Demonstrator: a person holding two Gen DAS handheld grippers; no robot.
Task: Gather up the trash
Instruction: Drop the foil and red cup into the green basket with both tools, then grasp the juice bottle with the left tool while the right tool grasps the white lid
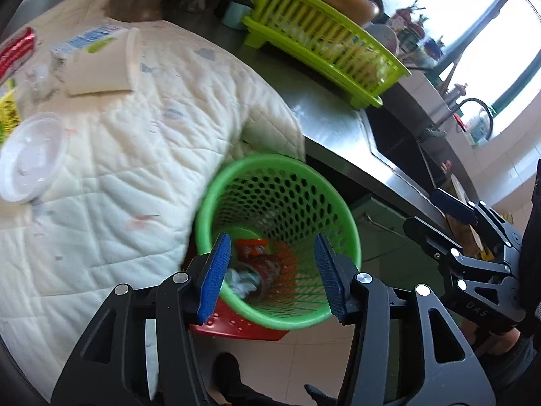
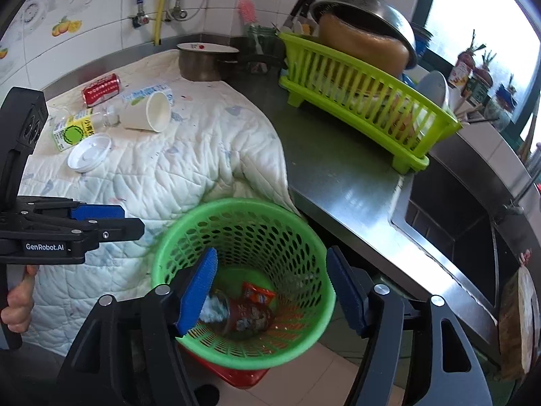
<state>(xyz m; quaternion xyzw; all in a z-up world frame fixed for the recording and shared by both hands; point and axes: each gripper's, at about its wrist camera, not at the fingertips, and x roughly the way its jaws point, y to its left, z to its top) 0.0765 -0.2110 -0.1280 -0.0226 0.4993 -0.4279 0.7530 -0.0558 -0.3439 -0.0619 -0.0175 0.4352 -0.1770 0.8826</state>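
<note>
Both tongs, left [image 1: 272,272] and right [image 2: 270,292], gape wide and empty over the green bin [image 2: 169,257], where wrappers [image 2: 248,314] lie. Cup [image 2: 147,116], can [image 2: 101,89] and lid [image 2: 89,152] sit on the table's quilt [image 2: 189,169].

Home kitchen: steel counter w/ sink [image 2: 449,216], green dish rack [image 2: 365,101], tiled wall.

Green juice carton [image 1: 7,115] cut by left edge and blurred, red stool [image 2: 236,374] mostly hidden beneath green basket [image 2: 324,308]

one green basket [image 2: 243,223], one paper cup [image 2: 148,115], one red can [image 2: 101,89], one white lid [image 2: 89,152]
</note>
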